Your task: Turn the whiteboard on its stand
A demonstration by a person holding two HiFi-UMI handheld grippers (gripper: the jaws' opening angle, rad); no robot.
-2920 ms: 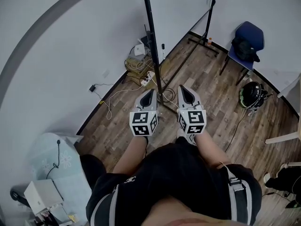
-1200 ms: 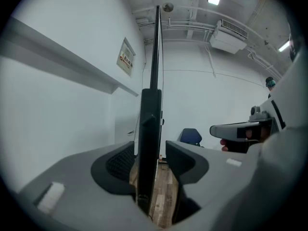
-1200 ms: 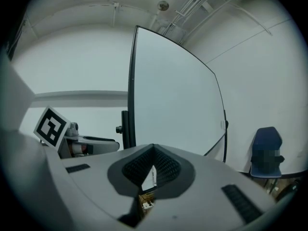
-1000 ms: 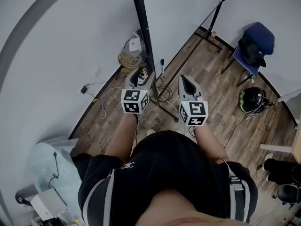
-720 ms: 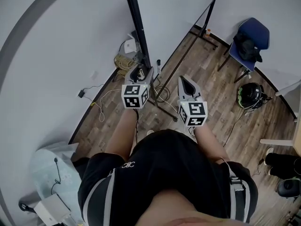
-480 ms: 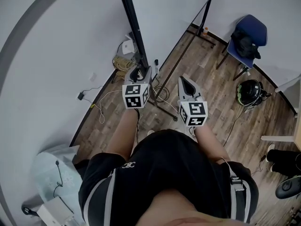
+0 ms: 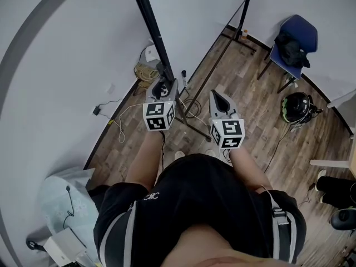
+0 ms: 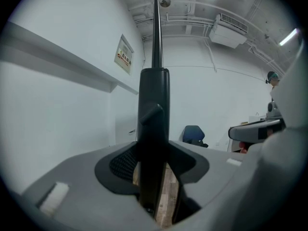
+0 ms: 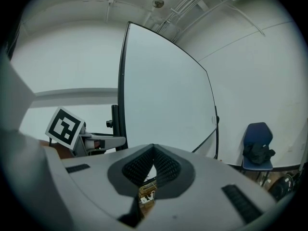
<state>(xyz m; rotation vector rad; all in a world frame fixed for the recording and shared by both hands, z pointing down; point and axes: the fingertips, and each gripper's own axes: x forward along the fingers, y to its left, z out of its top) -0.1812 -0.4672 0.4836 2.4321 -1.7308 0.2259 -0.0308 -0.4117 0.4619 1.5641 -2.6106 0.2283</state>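
The left gripper (image 7: 162, 88) (image 8: 154, 150) straddles the near black post (image 7: 149, 32) (image 8: 154, 119) of the stand. The post fills most of the opening, but floor shows between it and the right jaw, so the hold is loose and unclamped. The right gripper (image 7: 221, 100) (image 9: 153, 148) is pinched closed on nothing, just right of that post. The whiteboard (image 7: 194, 10) (image 9: 163, 95) stands upright on the wood floor (image 7: 250, 82). Its long axis runs level from the near post away to the far post (image 7: 245, 10), and its white face is turned toward the right gripper.
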